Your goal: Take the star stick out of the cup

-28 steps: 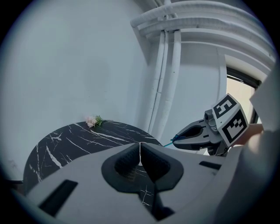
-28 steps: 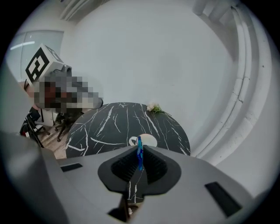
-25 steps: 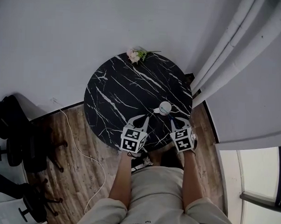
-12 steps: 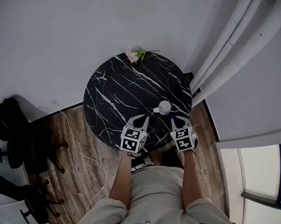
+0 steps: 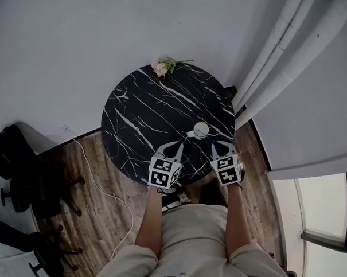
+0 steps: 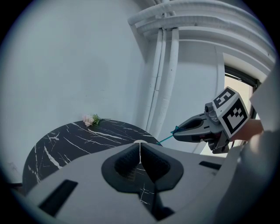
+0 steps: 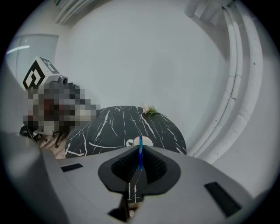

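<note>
The right gripper [image 7: 140,154] clamps the thin blue star stick [image 6: 165,138], whose far end angles toward the white cup [image 5: 201,130] on the round black marble table [image 5: 140,105]. The left gripper [image 6: 140,148] has its jaws pressed together, empty.

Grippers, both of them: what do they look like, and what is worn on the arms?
The left gripper and right gripper match: light grey bodies, dark ribbed jaw pads, each carrying a white cube with black square markers. The forearms are bare; the person wears a pale short-sleeved shirt.
</note>
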The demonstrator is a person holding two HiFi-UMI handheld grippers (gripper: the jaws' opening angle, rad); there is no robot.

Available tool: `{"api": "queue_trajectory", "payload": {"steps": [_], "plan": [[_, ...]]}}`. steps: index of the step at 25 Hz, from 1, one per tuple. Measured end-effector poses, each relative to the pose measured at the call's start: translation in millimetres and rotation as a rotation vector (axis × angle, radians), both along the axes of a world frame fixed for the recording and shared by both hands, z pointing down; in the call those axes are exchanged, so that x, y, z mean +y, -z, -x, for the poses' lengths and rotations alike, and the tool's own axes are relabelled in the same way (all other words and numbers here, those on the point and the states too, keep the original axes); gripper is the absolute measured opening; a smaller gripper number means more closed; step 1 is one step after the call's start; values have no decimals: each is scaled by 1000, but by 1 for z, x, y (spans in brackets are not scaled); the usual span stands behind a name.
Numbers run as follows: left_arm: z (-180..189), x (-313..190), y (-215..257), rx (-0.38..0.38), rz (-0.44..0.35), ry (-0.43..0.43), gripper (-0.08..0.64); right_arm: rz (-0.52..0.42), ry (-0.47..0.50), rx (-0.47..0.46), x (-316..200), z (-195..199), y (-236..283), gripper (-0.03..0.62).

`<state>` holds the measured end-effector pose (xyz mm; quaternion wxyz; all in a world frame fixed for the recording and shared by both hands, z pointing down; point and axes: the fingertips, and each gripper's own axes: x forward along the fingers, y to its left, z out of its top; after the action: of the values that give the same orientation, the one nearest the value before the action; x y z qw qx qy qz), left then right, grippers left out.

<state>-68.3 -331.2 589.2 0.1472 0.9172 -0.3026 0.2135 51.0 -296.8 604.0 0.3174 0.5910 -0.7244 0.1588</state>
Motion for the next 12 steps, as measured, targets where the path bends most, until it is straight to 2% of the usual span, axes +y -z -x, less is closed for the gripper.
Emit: {"api": "queue_trajectory", "payload": {"steps": [12], "plan": [[-12, 7, 0, -6, -1, -25, 23, -6, -11, -13, 4, -7, 9, 46]]}}
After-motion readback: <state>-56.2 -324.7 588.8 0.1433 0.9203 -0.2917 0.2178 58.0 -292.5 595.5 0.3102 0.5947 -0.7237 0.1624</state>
